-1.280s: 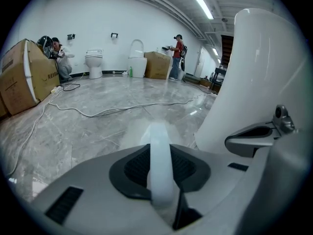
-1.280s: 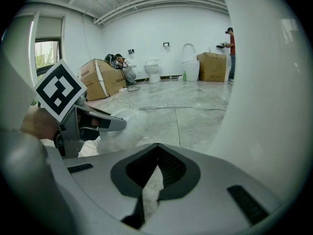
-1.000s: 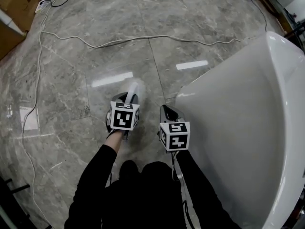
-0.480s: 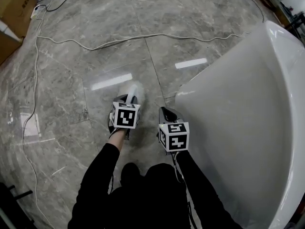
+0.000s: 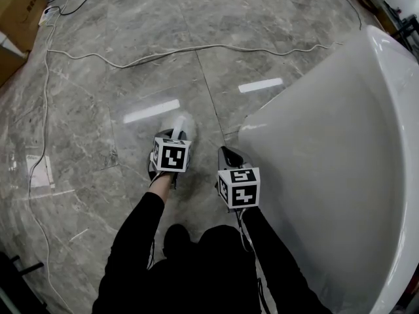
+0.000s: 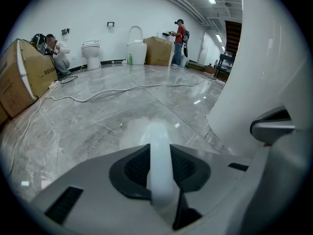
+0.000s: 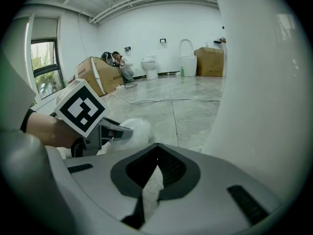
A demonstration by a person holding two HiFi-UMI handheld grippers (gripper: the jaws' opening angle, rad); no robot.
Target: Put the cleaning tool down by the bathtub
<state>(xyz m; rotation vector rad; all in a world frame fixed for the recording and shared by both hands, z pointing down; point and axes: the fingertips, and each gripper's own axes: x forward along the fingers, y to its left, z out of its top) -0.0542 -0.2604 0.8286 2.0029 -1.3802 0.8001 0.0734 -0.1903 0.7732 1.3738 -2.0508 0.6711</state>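
Observation:
The cleaning tool has a white handle and a fluffy white head. My left gripper is shut on the handle and holds it low over the grey marble floor, left of the white bathtub. In the left gripper view the handle runs between the jaws and the fuzzy head lies ahead at floor level, with the bathtub wall at the right. My right gripper hangs next to the tub wall, shut and holding nothing. From the right gripper view the tool's head shows beside the left gripper.
A white cable snakes across the floor ahead. Cardboard boxes stand at the far left, and a paper sheet lies on the floor. A toilet, more boxes and two people are by the back wall.
Hardly anything differs: the head view has drifted a little, and both grippers and the tool stay where they were.

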